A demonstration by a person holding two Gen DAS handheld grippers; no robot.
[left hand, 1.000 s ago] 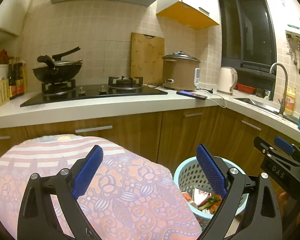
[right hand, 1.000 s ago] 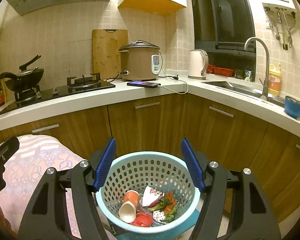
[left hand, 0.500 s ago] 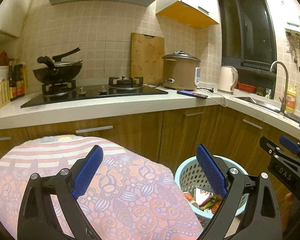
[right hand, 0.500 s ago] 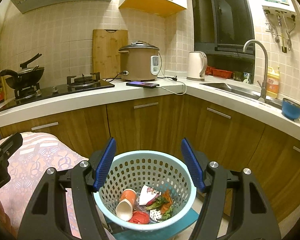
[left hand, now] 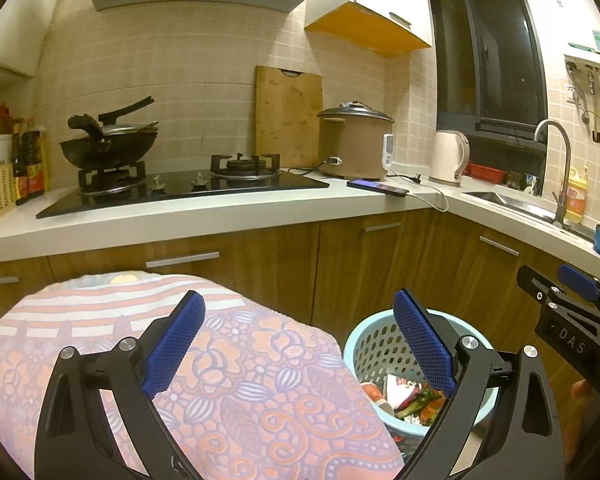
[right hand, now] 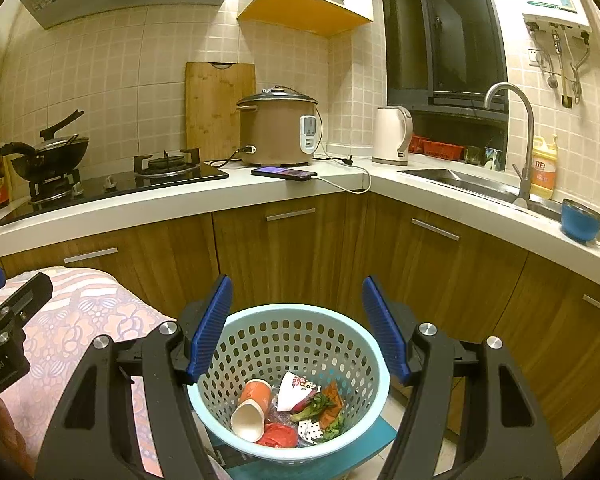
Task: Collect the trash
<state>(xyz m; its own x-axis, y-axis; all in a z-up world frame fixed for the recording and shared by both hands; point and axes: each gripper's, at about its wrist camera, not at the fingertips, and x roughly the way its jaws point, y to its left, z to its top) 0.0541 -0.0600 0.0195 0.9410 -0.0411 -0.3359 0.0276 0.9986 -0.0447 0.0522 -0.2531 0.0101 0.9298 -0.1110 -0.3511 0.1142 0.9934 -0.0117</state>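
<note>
A light blue perforated basket [right hand: 288,336] stands on the floor below the cabinets; it also shows in the left wrist view [left hand: 374,348]. It holds trash: an orange paper cup [right hand: 254,404], a white wrapper [right hand: 296,390], vegetable scraps [right hand: 320,408] and a red piece [right hand: 278,438]. My right gripper [right hand: 296,328] is open and empty, hovering over the basket. My left gripper [left hand: 298,344] is open and empty over the patterned cloth [left hand: 240,380], left of the basket.
Wooden cabinets [right hand: 284,256] and a white L-shaped counter [right hand: 220,204] stand behind. On the counter are a hob with a wok [left hand: 108,146], a rice cooker [right hand: 278,130], a phone [right hand: 284,173], a kettle [right hand: 392,136], a sink [right hand: 456,182] and a blue bowl [right hand: 581,220].
Both grippers have lifted and drawn back slightly, so the basket sits a little lower and farther in both views. Both stay open and empty.
</note>
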